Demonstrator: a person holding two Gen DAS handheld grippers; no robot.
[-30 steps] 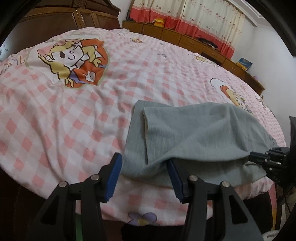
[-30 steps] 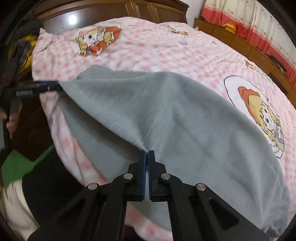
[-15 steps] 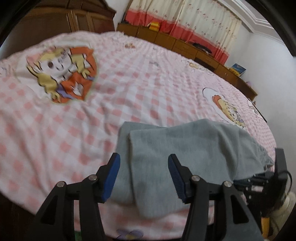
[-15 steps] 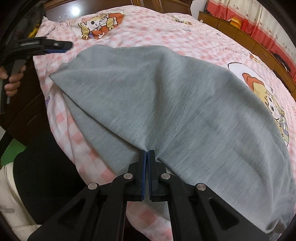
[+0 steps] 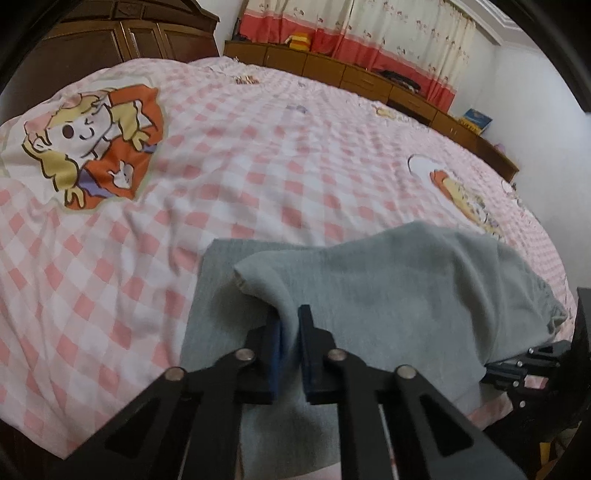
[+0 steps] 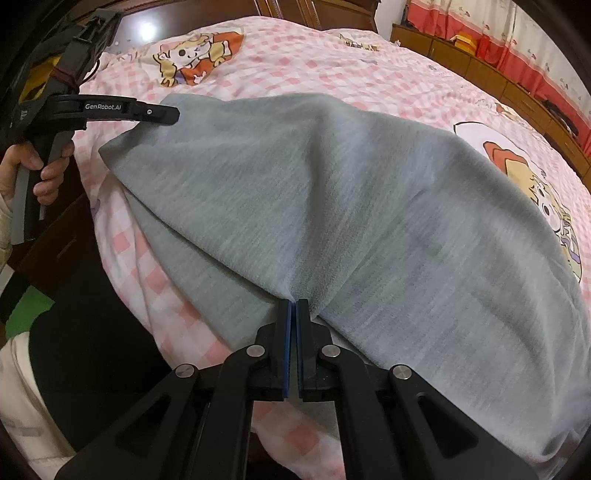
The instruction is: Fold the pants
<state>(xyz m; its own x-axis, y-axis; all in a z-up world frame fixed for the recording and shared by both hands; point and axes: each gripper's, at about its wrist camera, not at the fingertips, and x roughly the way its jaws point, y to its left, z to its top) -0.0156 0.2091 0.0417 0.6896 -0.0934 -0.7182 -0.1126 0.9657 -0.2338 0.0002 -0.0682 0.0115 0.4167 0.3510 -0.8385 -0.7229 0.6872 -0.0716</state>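
Note:
Grey pants (image 5: 399, 295) lie folded in layers at the near edge of the bed. My left gripper (image 5: 290, 325) is shut on the near left corner of the top layer and lifts it slightly. My right gripper (image 6: 293, 306) is shut on the near edge of the same top layer of the pants (image 6: 332, 192). The left gripper also shows in the right wrist view (image 6: 162, 114), pinching the far left corner. The right gripper shows in the left wrist view (image 5: 517, 369) at the lower right.
The pink checked bedspread (image 5: 258, 155) with cartoon prints covers the bed. Wooden cabinets (image 5: 369, 77) and curtains (image 5: 369, 33) line the far wall. A dark wardrobe (image 5: 110, 40) stands at the far left. My hand (image 6: 40, 173) grips the left handle beside the bed's edge.
My left gripper was open around the cloth edge; it has closed on the top layer's corner and raised it. The right gripper stays shut on the pants.

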